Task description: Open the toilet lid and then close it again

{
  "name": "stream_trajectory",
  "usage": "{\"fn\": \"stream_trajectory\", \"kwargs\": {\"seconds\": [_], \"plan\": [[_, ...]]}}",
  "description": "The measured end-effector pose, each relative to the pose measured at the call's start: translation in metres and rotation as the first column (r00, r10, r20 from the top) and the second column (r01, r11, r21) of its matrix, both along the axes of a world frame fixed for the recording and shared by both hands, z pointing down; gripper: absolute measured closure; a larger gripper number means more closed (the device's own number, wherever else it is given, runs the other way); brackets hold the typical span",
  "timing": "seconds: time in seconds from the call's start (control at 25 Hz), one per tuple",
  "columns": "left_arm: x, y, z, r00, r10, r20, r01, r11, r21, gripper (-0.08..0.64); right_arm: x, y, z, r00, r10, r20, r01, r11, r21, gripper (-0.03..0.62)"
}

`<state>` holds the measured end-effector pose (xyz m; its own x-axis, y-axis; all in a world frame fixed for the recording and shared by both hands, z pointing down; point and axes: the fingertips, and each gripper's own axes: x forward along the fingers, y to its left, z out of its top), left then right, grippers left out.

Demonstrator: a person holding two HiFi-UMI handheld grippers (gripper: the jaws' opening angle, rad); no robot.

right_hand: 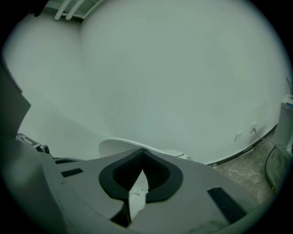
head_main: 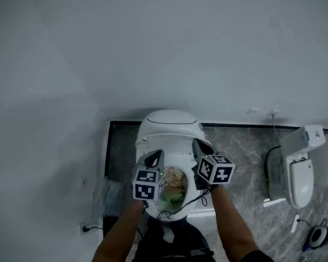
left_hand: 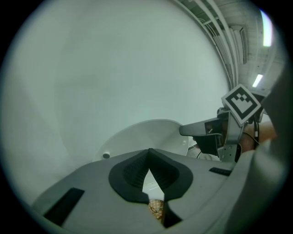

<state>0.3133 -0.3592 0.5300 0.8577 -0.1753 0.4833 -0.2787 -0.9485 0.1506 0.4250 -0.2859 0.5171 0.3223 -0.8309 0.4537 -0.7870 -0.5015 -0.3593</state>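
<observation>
The toilet lid (head_main: 169, 120) stands raised at the back of the toilet (head_main: 170, 139), against the white wall (head_main: 202, 50); the left gripper view shows its rounded inner face, with a small bumper (left_hand: 106, 155) near the left edge. The bowl (head_main: 175, 157) lies uncovered, with brownish and green matter (head_main: 173, 185) inside it. The left gripper (head_main: 155, 156) hovers over the bowl's left rim, jaws pressed together with nothing between them; the right gripper (head_main: 199, 145) hangs over the right rim, jaws likewise closed and empty; the lid shows beyond both sets of tips. A second toilet (head_main: 302, 172) stands on the grey floor (head_main: 240, 149), well apart toward the right edge; a dark cable (head_main: 268, 164) loops beside it.
</observation>
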Motion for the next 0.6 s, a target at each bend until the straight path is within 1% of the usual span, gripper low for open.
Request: {"fn": "stream_trajectory", "kwargs": {"seconds": [0.2,0.44,0.6], "plan": [[-0.001,-0.007,-0.006,0.999,-0.046,0.002,0.046,0.999,0.008,0.551,0.017,-0.015,0.002,0.999,-0.043,-0.004,0.043,0.999,-0.008,0.581],[-0.004,-0.006,-0.010,0.995,-0.092,0.029,0.091,0.996,0.014,0.551,0.043,-0.027,0.006,0.996,-0.087,-0.004,0.087,0.996,-0.023,0.581],[-0.006,-0.006,-0.014,0.992,-0.113,0.048,0.112,0.993,0.022,0.551,0.055,-0.034,0.000,0.992,-0.126,-0.008,0.126,0.992,-0.012,0.582]]}}
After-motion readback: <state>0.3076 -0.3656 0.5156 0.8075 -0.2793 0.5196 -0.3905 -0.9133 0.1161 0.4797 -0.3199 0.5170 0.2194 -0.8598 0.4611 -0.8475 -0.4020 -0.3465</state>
